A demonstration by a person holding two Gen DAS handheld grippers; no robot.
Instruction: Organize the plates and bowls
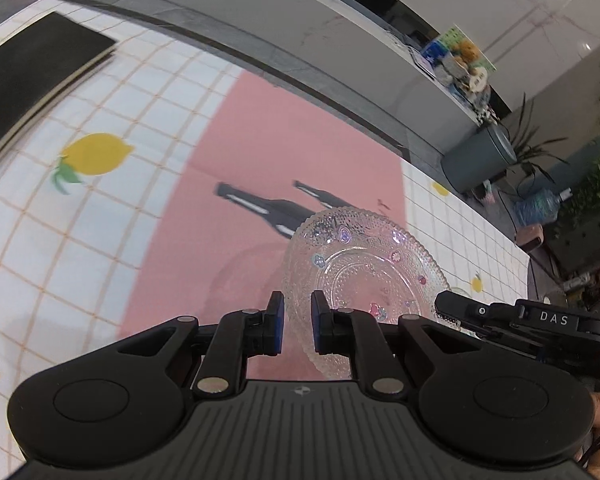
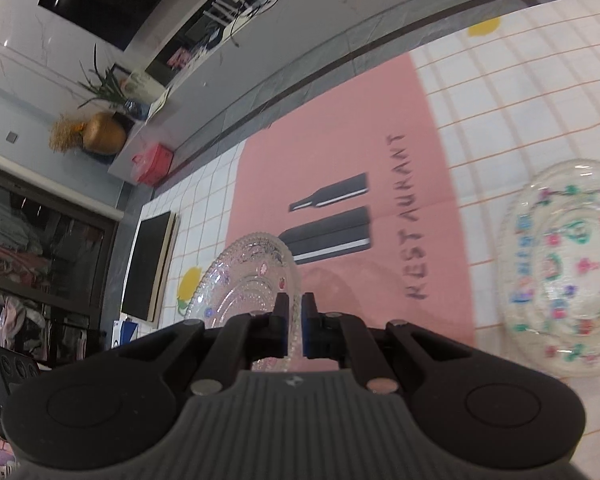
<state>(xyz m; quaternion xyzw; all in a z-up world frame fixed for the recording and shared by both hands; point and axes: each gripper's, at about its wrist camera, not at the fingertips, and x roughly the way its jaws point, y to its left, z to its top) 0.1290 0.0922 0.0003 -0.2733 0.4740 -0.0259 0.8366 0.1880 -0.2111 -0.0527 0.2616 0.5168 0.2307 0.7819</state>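
Checked white tablecloth [image 1: 100,248] with lemon prints covers the table, and a pink placemat [image 1: 300,152] printed with 2 black bottles and the word RESTAURANT lies across its middle. Above that mat, 1 clear beaded glass plate [image 1: 364,268] with small coloured flower marks is held tilted off the surface, its faint shadow on the pink below. In the left wrist view the left gripper [image 1: 298,326] is clamped on the plate's rim at the plate's 7 o'clock, blue pads nearly together with the glass edge pinched between them. The right gripper [image 1: 452,312] enters that view from 3 o'clock and bites the rim at the plate's 4 o'clock. In the right wrist view its jaws are drawn tight on the plate's edge, the plate [image 2: 248,280] spreading away toward 10 o'clock from the fingertips [image 2: 295,322]. A 2nd glass dish [image 2: 564,264], painted with green, pink and blue flowers, rests on the cloth at 3 o'clock in that view, just beside the mat and well apart from the held plate. A black pad [image 1: 32,80] lies on the cloth at 10 o'clock in the left view.
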